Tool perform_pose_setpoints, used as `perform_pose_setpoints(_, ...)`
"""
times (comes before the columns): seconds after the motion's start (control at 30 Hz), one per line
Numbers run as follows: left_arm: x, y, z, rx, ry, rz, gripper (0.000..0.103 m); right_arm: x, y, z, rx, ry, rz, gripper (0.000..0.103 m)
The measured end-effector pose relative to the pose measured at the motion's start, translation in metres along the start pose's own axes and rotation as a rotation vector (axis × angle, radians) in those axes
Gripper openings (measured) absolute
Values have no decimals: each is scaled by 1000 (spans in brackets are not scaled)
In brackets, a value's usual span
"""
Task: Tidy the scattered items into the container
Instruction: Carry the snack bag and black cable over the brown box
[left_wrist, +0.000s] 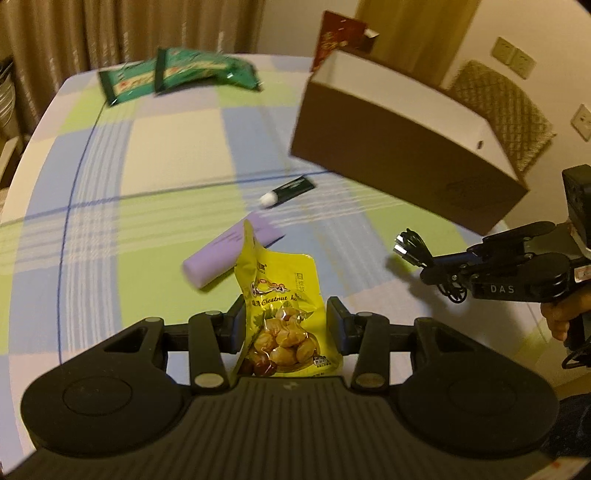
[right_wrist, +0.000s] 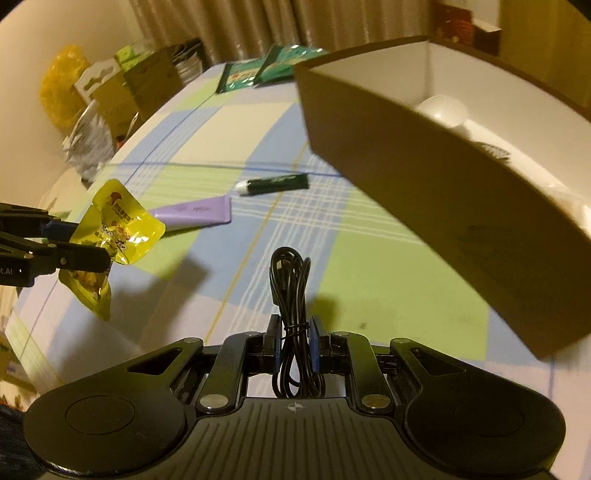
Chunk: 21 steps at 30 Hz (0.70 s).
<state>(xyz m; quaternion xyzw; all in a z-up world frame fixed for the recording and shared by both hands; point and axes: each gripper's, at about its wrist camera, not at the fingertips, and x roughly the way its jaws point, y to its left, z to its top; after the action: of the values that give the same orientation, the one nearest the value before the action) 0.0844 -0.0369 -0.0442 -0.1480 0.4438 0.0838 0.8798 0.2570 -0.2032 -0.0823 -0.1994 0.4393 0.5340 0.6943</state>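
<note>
My left gripper (left_wrist: 284, 325) is shut on a yellow chestnut packet (left_wrist: 282, 314) and holds it above the table; the packet also shows in the right wrist view (right_wrist: 118, 229). My right gripper (right_wrist: 293, 339) is shut on a bundled black cable (right_wrist: 291, 291), seen from the side in the left wrist view (left_wrist: 417, 251). The brown cardboard box (left_wrist: 399, 147), white inside, stands at the right (right_wrist: 443, 192). A purple tube (left_wrist: 221, 254) and a dark green tube (left_wrist: 291, 189) lie on the checked tablecloth. Two green packets (left_wrist: 177, 74) lie at the far edge.
White items lie inside the box (right_wrist: 447, 110). A red carton (left_wrist: 338, 37) stands behind the box. Bags and boxes (right_wrist: 110, 96) are stacked off the table's left side. A woven chair back (left_wrist: 506, 110) is beyond the box.
</note>
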Motion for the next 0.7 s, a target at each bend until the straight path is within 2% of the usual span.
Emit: perform_pose_setpoints(0.7,17,-79,58,153,-58,-127,39,-83,-44,-6,119,-109,-78,12)
